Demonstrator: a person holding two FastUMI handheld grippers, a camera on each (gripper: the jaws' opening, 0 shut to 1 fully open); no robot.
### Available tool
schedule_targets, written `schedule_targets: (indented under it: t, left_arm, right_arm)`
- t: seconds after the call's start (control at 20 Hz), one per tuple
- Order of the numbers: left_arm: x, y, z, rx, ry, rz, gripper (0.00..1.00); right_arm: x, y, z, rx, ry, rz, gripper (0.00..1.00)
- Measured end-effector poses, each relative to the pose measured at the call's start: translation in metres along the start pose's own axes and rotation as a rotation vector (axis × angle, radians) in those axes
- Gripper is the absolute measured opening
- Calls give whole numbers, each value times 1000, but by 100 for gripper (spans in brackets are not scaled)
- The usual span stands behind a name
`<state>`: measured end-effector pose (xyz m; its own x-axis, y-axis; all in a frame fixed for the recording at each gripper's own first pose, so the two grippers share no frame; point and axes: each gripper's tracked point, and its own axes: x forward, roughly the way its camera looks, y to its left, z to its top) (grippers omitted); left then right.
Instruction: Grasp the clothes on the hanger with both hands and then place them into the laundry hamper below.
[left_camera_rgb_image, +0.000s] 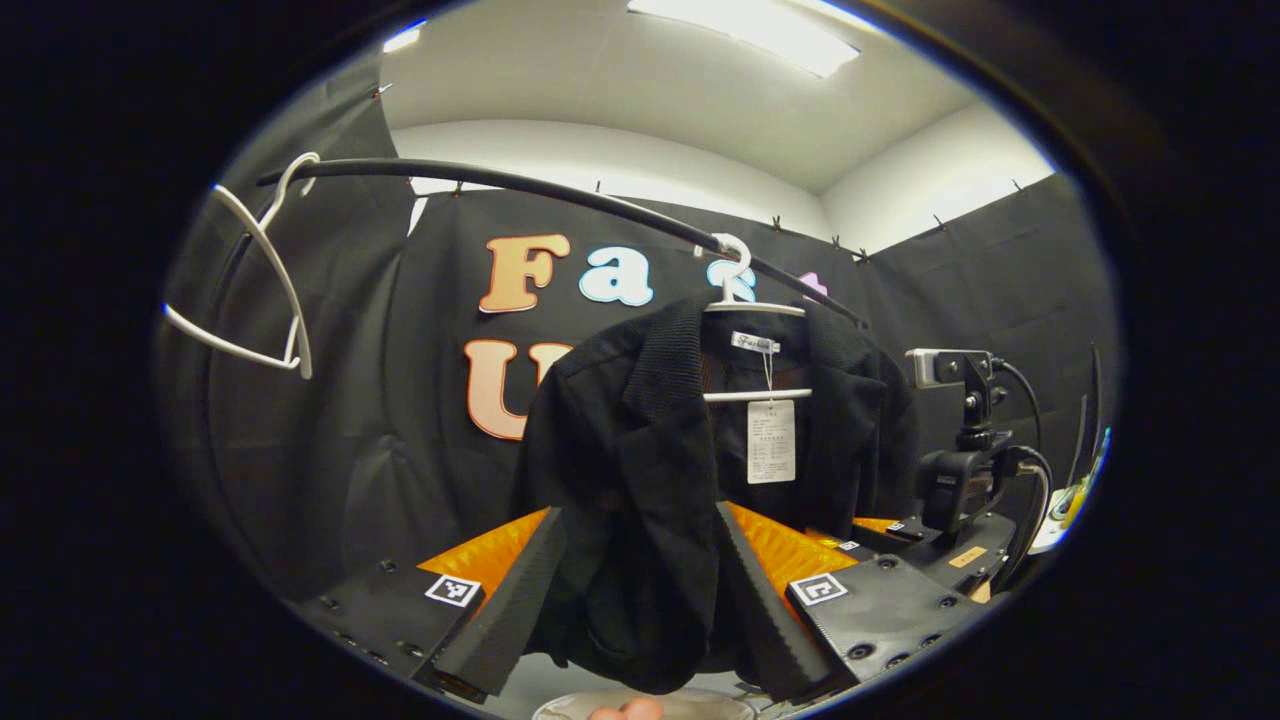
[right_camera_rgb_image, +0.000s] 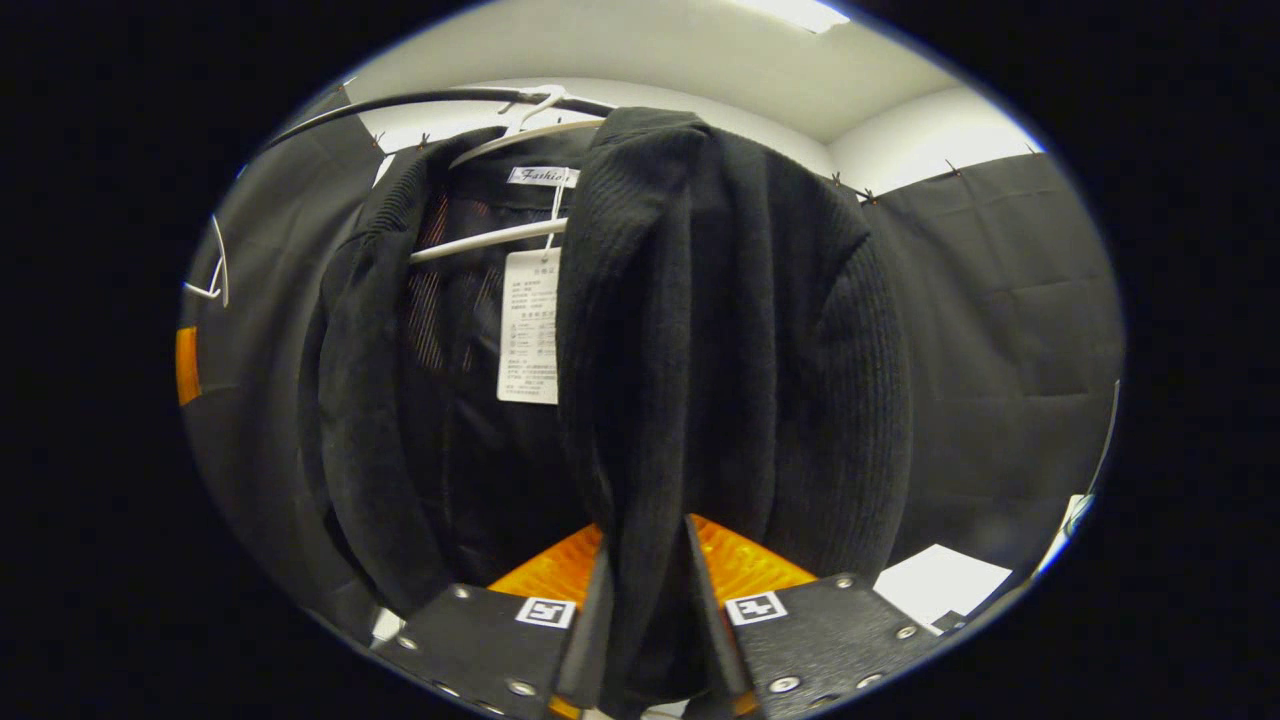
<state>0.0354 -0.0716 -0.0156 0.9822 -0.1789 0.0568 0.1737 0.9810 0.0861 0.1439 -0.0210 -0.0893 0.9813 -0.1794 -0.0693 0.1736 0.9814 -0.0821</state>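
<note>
My right claw is clenched on the black jacket hanging from its white hanger on the rail; my left claw straddles the jacket's front, spread apart.

Both views look slightly upward and forward along their own fingers at the black jacket on the rail. The right gripper view sits very close to the jacket; the left gripper view is farther back, also catching the right gripper.
</note>
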Motion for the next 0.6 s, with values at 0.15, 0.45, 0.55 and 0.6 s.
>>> schedule_targets:
  t: [0.15, 0.45, 0.55, 0.6]
  left_arm:
    - [21, -19, -4, -13, -5, -28, 98]
    - [71, -33, -46, -4, 35, 40, 97]
    - [89, -31, -57, 18, 34, 91, 96]
    - [98, -30, -62, 21, 34, 116, 95]
  right_arm:
    - [-9, -2, 1, 32, 13, 61, 10]
    - [-44, 2, 11, 22, -1, 124, 5]
    - [-53, 3, 15, 39, -5, 141, 5]
    - [-56, 3, 17, 42, -8, 147, 5]
